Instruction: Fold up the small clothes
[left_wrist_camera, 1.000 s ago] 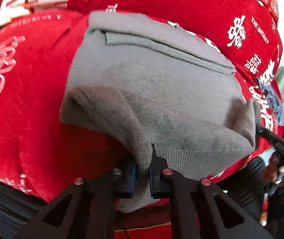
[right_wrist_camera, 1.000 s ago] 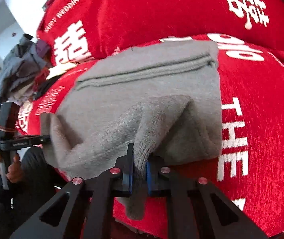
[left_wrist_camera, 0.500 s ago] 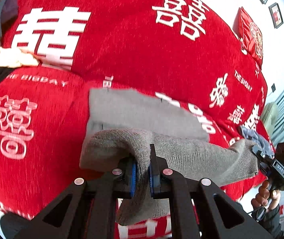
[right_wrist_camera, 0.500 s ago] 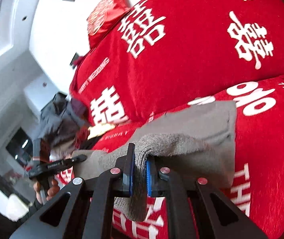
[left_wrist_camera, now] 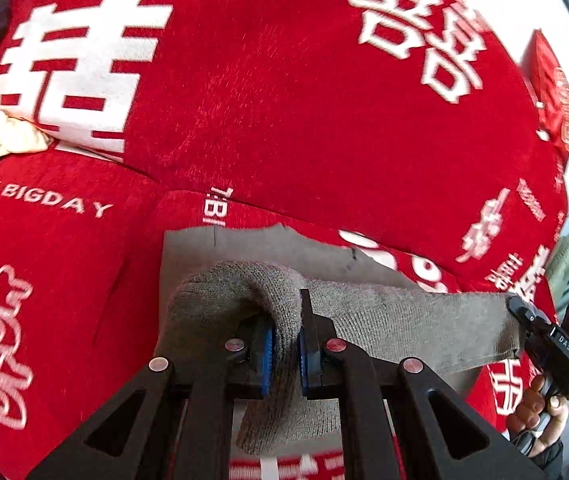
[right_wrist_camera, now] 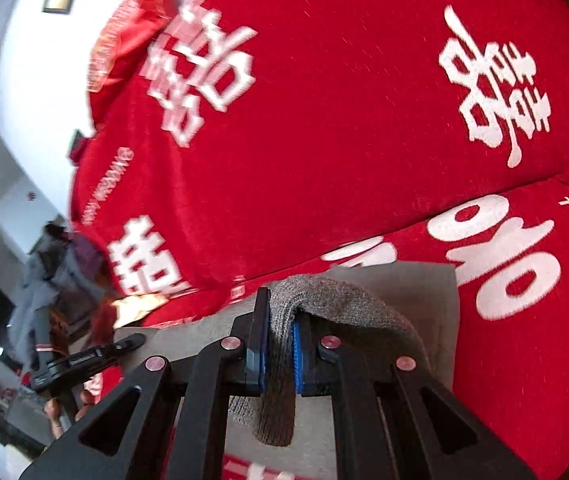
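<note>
A small grey knit garment point(left_wrist_camera: 396, 320) lies on the red sofa seat, its near hem lifted. My left gripper point(left_wrist_camera: 284, 352) is shut on the left corner of that hem. My right gripper point(right_wrist_camera: 278, 354) is shut on the right corner, with grey knit point(right_wrist_camera: 348, 300) bunched over its jaws. In the left wrist view the right gripper point(left_wrist_camera: 524, 314) holds the stretched hem at the far right. In the right wrist view the left gripper point(right_wrist_camera: 134, 340) shows at the left. The flat far part of the garment point(left_wrist_camera: 244, 246) rests on the seat near the backrest.
The red sofa cover with white lettering point(left_wrist_camera: 284, 100) fills both views, its backrest rising just behind the garment. A cream cloth point(left_wrist_camera: 0, 136) lies at the left. A pile of grey clothes point(right_wrist_camera: 52, 276) sits at the sofa's far left end.
Both grippers have carried the near hem up and forward over the garment toward the backrest. Much less of the flat garment shows now. Both grips have stayed shut.
</note>
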{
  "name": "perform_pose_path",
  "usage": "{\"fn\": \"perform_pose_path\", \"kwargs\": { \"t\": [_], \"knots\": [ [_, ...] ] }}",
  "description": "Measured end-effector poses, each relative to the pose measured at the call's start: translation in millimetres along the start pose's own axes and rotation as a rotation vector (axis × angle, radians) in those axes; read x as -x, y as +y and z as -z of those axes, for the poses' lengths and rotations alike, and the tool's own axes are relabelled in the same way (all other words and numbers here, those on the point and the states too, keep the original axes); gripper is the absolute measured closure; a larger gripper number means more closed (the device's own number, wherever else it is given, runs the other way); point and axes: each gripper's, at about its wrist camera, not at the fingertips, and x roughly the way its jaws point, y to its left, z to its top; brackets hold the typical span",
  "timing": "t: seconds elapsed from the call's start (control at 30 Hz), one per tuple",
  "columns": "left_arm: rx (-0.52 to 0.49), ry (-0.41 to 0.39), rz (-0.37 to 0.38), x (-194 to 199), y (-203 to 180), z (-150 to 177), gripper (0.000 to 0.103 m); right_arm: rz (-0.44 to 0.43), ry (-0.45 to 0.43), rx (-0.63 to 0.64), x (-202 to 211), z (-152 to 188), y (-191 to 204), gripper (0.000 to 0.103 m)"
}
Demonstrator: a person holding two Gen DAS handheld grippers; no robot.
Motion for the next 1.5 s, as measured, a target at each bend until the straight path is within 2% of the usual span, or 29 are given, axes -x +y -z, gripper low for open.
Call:
{"fn": "perform_pose_path", "kwargs": {
  "t": [0.1, 0.27, 0.33, 0.37, 0.4, 0.43, 0.47, 0.5, 0.57, 0.6, 0.63, 0.67, 0.73, 0.77, 0.83, 0.9, 0.97, 1.03, 1.13, 1.23, 1.37, 1.43, 1.5],
  "knots": [
    [0.012, 0.055, -0.023, -43.6, 4.4, -13.8, 0.092, 0.065, 0.055, -0.017, -41.6, -9.1, -18.9, 0.093],
    [0.030, 0.162, -0.069, -106.0, 18.0, -12.4, 0.092, 0.154, 0.149, -0.036, -94.1, -3.6, -50.7, 0.093],
    [0.098, 0.227, -0.067, -126.5, 33.1, -11.0, 0.092, 0.166, 0.195, -0.064, -108.5, -0.5, -61.3, 0.089],
    [0.132, 0.250, -0.050, -131.3, 39.2, -11.1, 0.081, 0.168, 0.209, -0.080, -111.7, -0.3, -65.0, 0.089],
    [0.168, 0.272, -0.015, -134.4, 45.2, -11.5, 0.062, 0.171, 0.221, -0.093, -113.6, -0.8, -68.0, 0.088],
    [0.210, 0.284, 0.048, -134.0, 51.4, -12.1, 0.053, 0.175, 0.234, -0.107, -113.2, -2.9, -70.6, 0.085],
    [0.268, 0.265, 0.106, -126.9, 59.1, -14.4, 0.037, 0.173, 0.238, -0.118, -111.2, -4.7, -71.4, 0.081],
    [0.294, 0.247, 0.104, -121.0, 63.0, -15.6, 0.023, 0.171, 0.236, -0.132, -108.2, -7.1, -71.3, 0.072],
    [0.345, 0.183, 0.115, -95.8, 70.6, -18.7, 0.015, 0.149, 0.201, -0.151, -91.9, -10.4, -69.2, 0.054],
    [0.342, 0.172, 0.138, -88.1, 70.9, -18.3, 0.015, 0.139, 0.185, -0.154, -84.6, -9.9, -67.1, 0.039],
    [0.326, 0.167, 0.166, -77.8, 69.6, -15.6, 0.015, 0.124, 0.173, -0.149, -74.5, -6.5, -63.7, 0.031],
    [0.279, 0.178, 0.168, -66.6, 64.5, -7.8, 0.015, 0.117, 0.174, -0.143, -70.1, -3.5, -61.7, 0.030],
    [0.169, 0.221, 0.122, -59.9, 52.1, 6.0, 0.015, 0.083, 0.209, -0.122, -64.3, 6.1, -58.0, 0.030],
    [0.069, 0.262, 0.095, -60.5, 38.6, 20.7, 0.015, 0.064, 0.228, -0.126, -64.9, 11.6, -57.8, 0.030],
    [-0.045, 0.330, 0.074, -71.1, 18.0, 40.8, 0.015, 0.039, 0.262, -0.145, -73.9, 21.0, -58.8, 0.030],
    [-0.089, 0.363, 0.074, -83.6, 3.6, 50.1, 0.015, 0.021, 0.298, -0.161, -88.5, 26.4, -57.2, 0.030],
    [-0.125, 0.347, 0.050, -99.7, -12.9, 48.4, 0.015, 0.014, 0.315, -0.155, -102.6, 26.7, -51.9, 0.029],
    [-0.111, 0.349, 0.075, -114.0, -20.6, 35.9, 0.015, -0.021, 0.330, -0.158, -119.1, 20.7, -45.6, 0.029],
    [-0.015, 0.318, 0.125, -130.8, -17.4, 4.2, 0.015, -0.030, 0.305, -0.156, -135.7, 2.2, -41.0, 0.029],
    [0.153, 0.220, 0.134, -139.4, 4.5, -34.6, 0.015, 0.018, 0.225, -0.179, -143.8, -20.8, -48.5, 0.029],
    [0.311, 0.147, 0.123, -135.5, 38.3, -53.8, 0.015, 0.073, 0.197, -0.270, -147.3, -31.9, -70.1, 0.029],
    [0.325, 0.149, 0.109, -129.8, 49.7, -52.4, 0.015, 0.101, 0.179, -0.267, -139.6, -30.3, -74.2, 0.029],
    [0.305, 0.130, 0.071, -122.4, 53.0, -50.7, 0.015, 0.167, 0.162, -0.184, -132.0, -27.0, -65.9, 0.029]
  ]
}}
